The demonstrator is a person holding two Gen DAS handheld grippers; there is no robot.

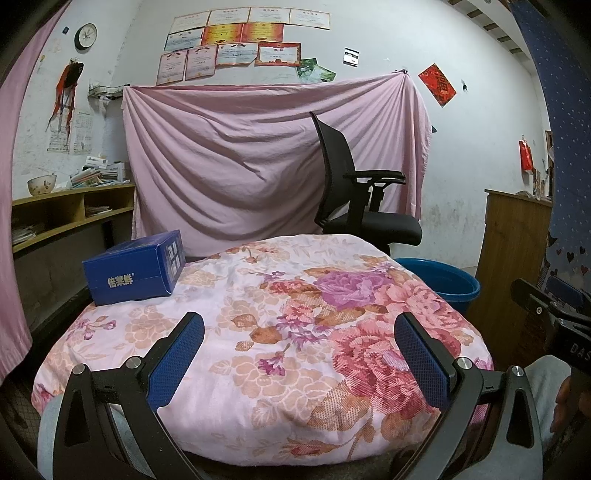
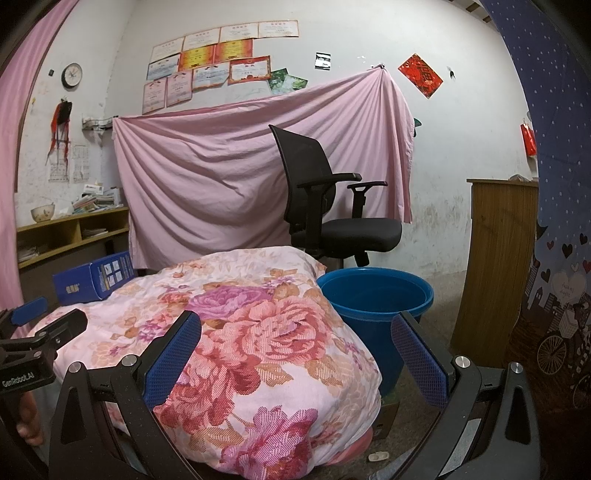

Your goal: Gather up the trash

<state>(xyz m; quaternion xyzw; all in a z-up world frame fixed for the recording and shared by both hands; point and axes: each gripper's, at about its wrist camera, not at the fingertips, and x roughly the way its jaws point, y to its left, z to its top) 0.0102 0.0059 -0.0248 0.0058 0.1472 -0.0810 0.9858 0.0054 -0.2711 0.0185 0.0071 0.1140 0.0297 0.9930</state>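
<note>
Left wrist view: left gripper [image 1: 299,354] is level over the near edge of the floral-covered table [image 1: 258,387], jaws wide apart and empty — the blue box [image 1: 135,267] sits at the far left corner. Right wrist view: right gripper [image 2: 295,354], spread and empty, is at the table's right edge, the blue bucket [image 2: 375,295] just beside it — bare floor behind.

One blue carton [image 1: 135,268], one blue plastic bucket [image 2: 375,295], one black office chair [image 2: 325,206], one floral quilt [image 1: 280,332], one wall clock [image 1: 85,36], one ceramic bowl [image 1: 41,183], two grippers: left gripper [image 1: 299,354], right gripper [image 2: 295,350]
</note>
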